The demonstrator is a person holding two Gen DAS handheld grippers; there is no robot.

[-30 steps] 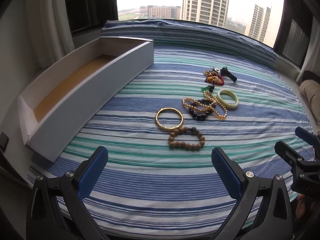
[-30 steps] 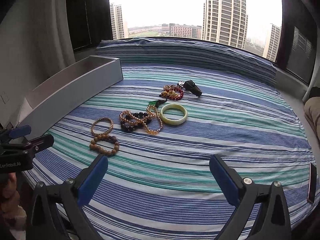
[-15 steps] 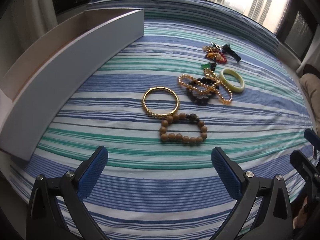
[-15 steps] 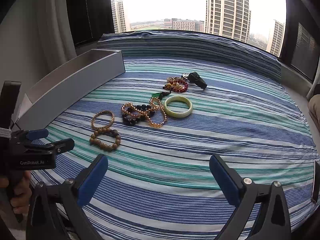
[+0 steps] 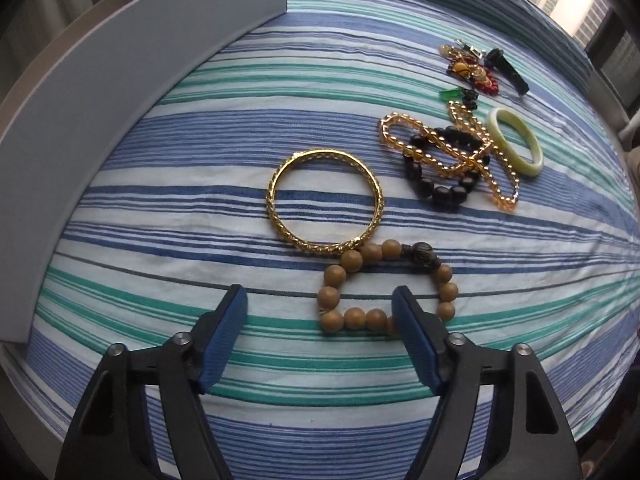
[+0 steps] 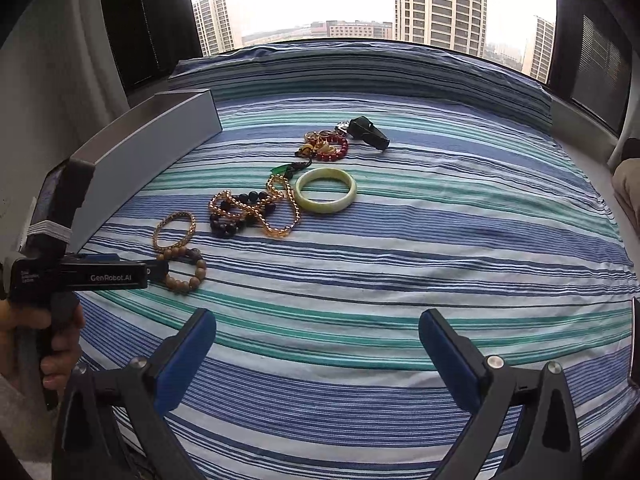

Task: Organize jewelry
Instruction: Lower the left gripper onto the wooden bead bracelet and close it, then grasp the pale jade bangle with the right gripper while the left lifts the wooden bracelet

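Left gripper [image 5: 320, 312], jaws spread, was reaching for the wooden bead bracelet [image 5: 386, 288] near the bed's front edge; next: straddle beads, pinch; right gripper [image 6: 316, 336] idled, jaws spread.

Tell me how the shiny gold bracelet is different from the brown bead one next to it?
The gold bangle is one solid, shiny ring in a neat circle; the wooden bead bracelet is many dull brown balls strung in a wobbly loop, with one dark carved bead. The bead bracelet lies nearer the left tool, whose right finger covers part of it, while the bangle sits beyond. Both lie flat on the striped bedspread, seeming to touch.
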